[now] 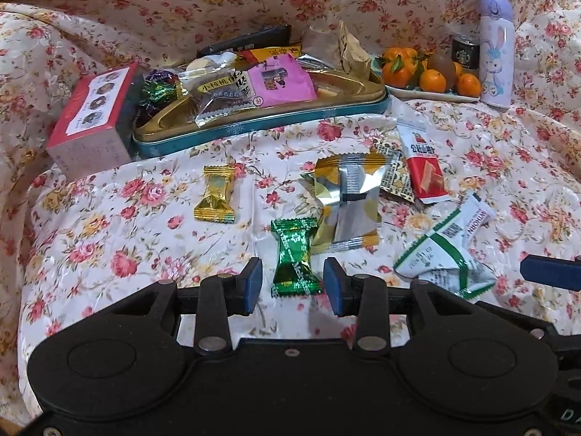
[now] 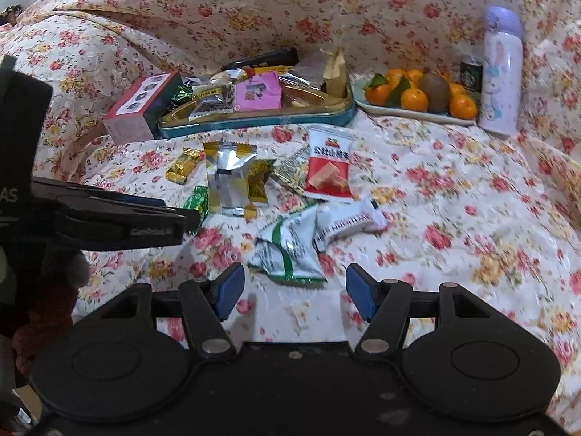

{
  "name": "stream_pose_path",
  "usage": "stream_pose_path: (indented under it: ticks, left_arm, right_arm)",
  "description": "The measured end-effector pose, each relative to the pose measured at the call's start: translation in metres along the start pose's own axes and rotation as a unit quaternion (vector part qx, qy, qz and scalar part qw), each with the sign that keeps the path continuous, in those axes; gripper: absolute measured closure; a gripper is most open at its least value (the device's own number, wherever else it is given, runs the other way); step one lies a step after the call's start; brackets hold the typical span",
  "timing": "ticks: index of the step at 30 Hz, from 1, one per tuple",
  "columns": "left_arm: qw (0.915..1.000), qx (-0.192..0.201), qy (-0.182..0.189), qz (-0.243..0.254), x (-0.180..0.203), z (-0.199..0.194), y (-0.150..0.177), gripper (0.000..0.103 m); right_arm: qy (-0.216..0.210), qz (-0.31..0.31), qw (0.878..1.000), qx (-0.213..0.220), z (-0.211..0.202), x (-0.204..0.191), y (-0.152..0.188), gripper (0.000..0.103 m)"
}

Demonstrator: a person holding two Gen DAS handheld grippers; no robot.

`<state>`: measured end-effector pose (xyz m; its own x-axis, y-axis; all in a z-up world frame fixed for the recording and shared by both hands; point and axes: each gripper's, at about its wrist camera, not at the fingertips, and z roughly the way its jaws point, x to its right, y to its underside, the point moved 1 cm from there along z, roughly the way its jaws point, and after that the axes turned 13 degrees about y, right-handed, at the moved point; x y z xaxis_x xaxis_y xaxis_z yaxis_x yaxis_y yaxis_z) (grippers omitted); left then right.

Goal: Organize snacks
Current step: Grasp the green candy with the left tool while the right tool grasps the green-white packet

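Observation:
On the floral cloth a green twist-wrapped candy (image 1: 296, 258) lies between the blue pads of my left gripper (image 1: 293, 272). The jaws are open, with a gap on each side of the candy. A gold candy (image 1: 215, 194), a silver-and-yellow packet (image 1: 348, 200) and a red-and-white packet (image 1: 423, 167) lie farther off. My right gripper (image 2: 294, 283) is open, and a green-and-white packet (image 2: 290, 250) lies just ahead of its pads, untouched. A teal tin with a gold inside (image 1: 254, 123) at the back holds several snacks.
A red box (image 1: 94, 116) stands left of the tin. At the back right are a plate of tangerines (image 1: 428, 76), a small dark can (image 1: 465, 52) and a lilac rabbit bottle (image 1: 495, 51). The left gripper's body (image 2: 109, 218) fills the left side of the right wrist view.

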<state>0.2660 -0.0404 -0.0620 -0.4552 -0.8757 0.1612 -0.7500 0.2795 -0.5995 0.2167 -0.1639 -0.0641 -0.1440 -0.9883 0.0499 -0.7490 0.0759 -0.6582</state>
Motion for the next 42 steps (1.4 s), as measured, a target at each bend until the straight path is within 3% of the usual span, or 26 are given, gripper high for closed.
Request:
stream_pose_path:
  ticks: [7,16,33,36,39,40,42]
  left_arm:
    - [0.9999,-0.013,0.001,-0.009,-0.008,0.018,-0.005,0.055]
    - [0.9999,0.006,-0.003,-0.01,-0.014,0.025,-0.004,0.044]
    - [0.9996,0.008,0.001,-0.027,-0.014,0.027,-0.006,0.044]
    - [0.9994,0.008,-0.001,-0.033,-0.015,0.026,-0.007,0.051]
    - [0.9991,0.004,-0.004,-0.042,-0.017,0.024,-0.008,0.064]
    - [0.9989,0.002,-0.005,-0.046,-0.018,0.023,-0.009,0.076]
    - [0.9984,-0.004,-0.001,-0.056,-0.018,0.02,-0.009,0.078]
  right_arm:
    - [-0.004,-0.014,1.0,0.004,0.016,-0.01,-0.006,0.038]
    - [-0.005,-0.018,1.0,-0.009,0.039,-0.018,-0.005,0.038]
    - [0.019,-0.033,0.999,0.011,0.048,-0.024,0.002,0.041]
    - [0.017,-0.025,1.0,0.003,0.046,-0.022,0.0,0.043]
    - [0.02,-0.016,1.0,0.0,0.041,-0.018,0.0,0.043]
    - [0.021,-0.014,1.0,0.0,0.04,-0.016,0.001,0.043]
    - [0.023,-0.013,1.0,0.001,0.035,-0.014,0.004,0.044]
